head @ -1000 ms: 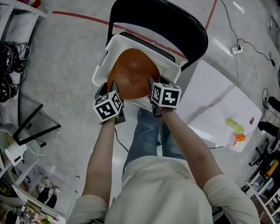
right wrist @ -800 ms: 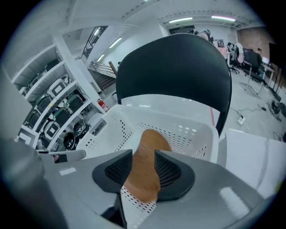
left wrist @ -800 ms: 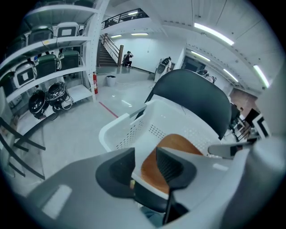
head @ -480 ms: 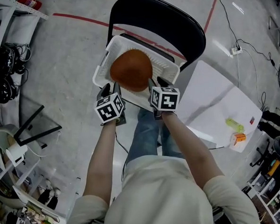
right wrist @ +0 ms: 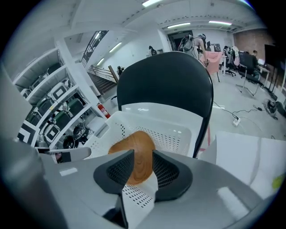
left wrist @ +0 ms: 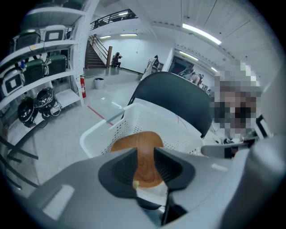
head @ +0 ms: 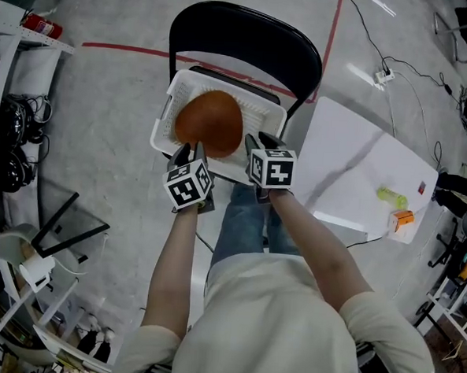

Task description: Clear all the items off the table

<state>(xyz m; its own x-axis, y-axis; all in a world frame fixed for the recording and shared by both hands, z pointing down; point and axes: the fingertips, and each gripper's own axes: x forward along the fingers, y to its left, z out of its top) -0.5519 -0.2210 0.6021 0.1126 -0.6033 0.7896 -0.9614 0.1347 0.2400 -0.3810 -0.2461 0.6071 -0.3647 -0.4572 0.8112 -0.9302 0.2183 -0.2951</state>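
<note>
wooden bowl [head: 210, 123] lies rounded side up in the white basket [head: 262, 106], upper centre of the head view

turned wood, so smooth, rigid and probably light. it looks slick on the curve, so i'd take it by the rim, not the dome. the basket is thin perforated plastic on a black chair [head: 242, 40]. my left gripper [head: 188, 150] and right gripper [head: 256, 141] hang at its near rim, jaws just narrowing yet parted, pinching nothing.
</note>
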